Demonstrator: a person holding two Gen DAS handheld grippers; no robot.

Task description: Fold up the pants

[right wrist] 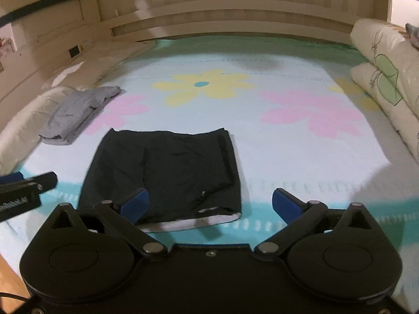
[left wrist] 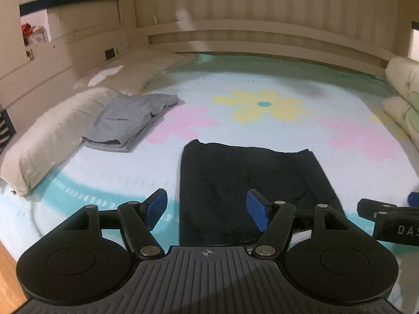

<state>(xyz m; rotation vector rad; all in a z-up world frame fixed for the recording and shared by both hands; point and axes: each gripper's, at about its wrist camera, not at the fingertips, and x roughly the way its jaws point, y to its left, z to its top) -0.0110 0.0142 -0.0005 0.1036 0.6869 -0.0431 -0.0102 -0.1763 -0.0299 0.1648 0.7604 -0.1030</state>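
The black pants (left wrist: 251,188) lie folded in a flat rectangle on the flowered bedspread (left wrist: 262,120), near the front edge. In the right wrist view the black pants (right wrist: 167,172) show a white strip along the near edge. My left gripper (left wrist: 207,209) is open and empty, hovering above the pants' near left part. My right gripper (right wrist: 209,206) is open and empty, above the pants' near right corner. Each gripper's tip shows at the edge of the other's view: the right one (left wrist: 387,214) and the left one (right wrist: 26,185).
Folded grey pants (left wrist: 131,120) lie at the left beside a grey pillow (left wrist: 44,136). Rolled cream bedding (right wrist: 387,78) lines the right side. A wooden headboard wall (left wrist: 262,26) stands behind the bed. The flowered bedspread also shows in the right wrist view (right wrist: 288,136).
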